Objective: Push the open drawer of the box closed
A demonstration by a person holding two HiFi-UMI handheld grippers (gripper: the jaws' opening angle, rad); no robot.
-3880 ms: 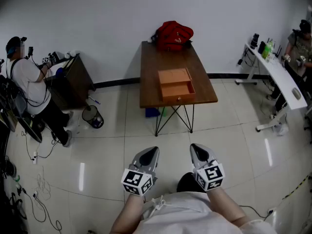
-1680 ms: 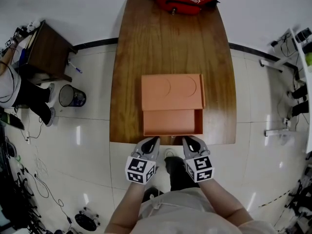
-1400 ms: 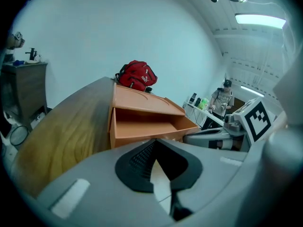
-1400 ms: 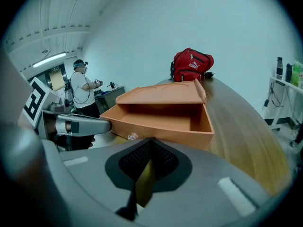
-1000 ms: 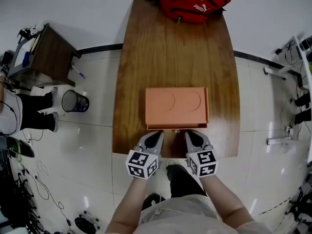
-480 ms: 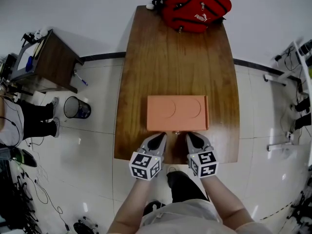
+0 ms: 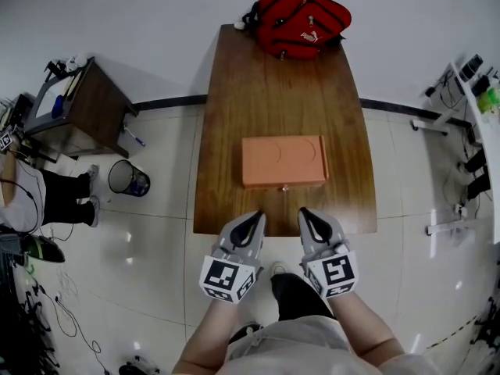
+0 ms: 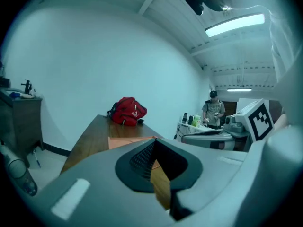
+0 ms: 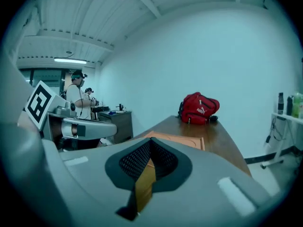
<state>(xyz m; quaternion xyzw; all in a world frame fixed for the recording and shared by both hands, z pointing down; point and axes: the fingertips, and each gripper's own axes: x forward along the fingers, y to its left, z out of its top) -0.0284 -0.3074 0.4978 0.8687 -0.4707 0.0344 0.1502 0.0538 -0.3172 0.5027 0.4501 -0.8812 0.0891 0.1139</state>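
- Head view: the orange box (image 7: 283, 161) is seen in the middle of the bench (image 7: 273, 84). Its drawer (image 7: 266, 184) sits flush in the near face, and only a small knob (image 7: 284, 187) stands out. The left tongs (image 7: 255, 216) and the right tongs (image 7: 306, 213) are held over the near bench edge, apart from the box. A red bag (image 7: 301, 18) lies at the far end.
- Left gripper view: the tongs are pressed together with nothing pinched. The box (image 8: 125, 142) is seen ahead, not touched.
- Right gripper view: these tongs are likewise pressed together and empty, and the box (image 9: 184, 141) lies beyond them.
- The pushing step is judged to be done. No further push seems called for, only that both tongs are kept clear of the knob.
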